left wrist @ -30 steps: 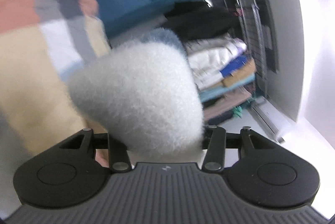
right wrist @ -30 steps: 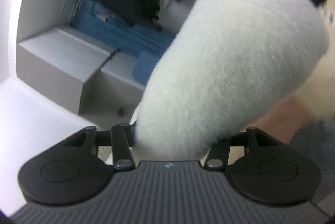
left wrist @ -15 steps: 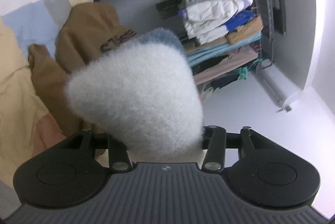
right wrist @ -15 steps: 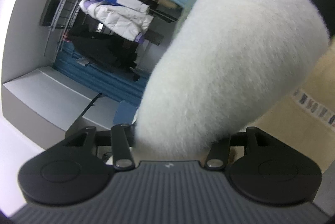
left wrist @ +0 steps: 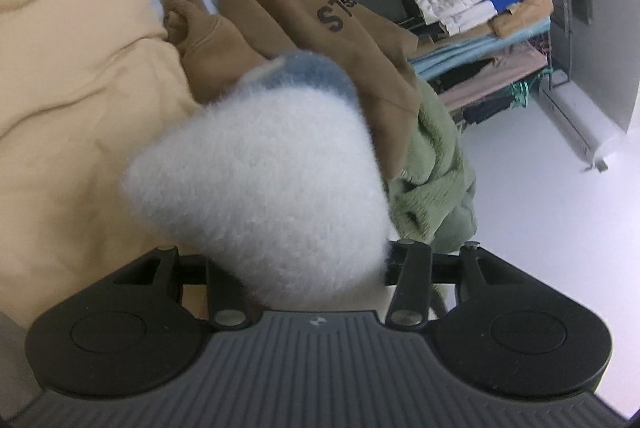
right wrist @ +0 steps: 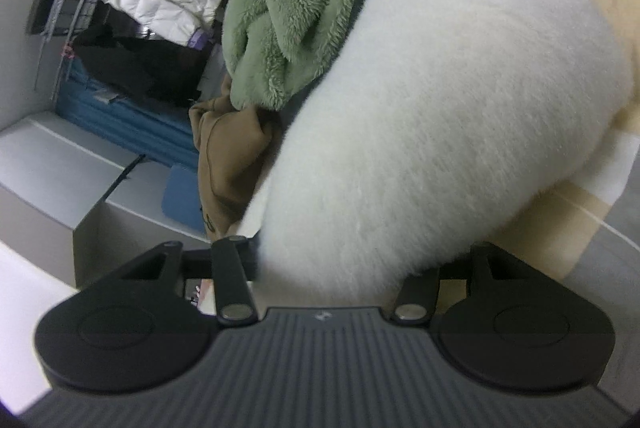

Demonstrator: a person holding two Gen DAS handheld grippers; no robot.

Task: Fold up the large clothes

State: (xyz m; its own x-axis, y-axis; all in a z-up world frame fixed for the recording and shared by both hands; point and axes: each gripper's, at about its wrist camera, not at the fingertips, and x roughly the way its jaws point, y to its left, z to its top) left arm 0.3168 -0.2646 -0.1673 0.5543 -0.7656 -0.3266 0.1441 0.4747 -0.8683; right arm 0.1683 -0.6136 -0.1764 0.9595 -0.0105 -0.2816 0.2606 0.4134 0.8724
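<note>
Now we have both grippers lower, the bed's patchwork cover (left wrist: 80, 76) filling the left view where shelves and wall did a second ago. The white fleece garment (left wrist: 264, 184) bulges from the left gripper (left wrist: 296, 264) at twelve o'clock, likewise from the right gripper (right wrist: 352, 264); each pair of fingers is clamped on it. We judge it is being laid down for folding, beside the brown hoodie (left wrist: 320, 24) and green fleece (right wrist: 288, 28).
</note>
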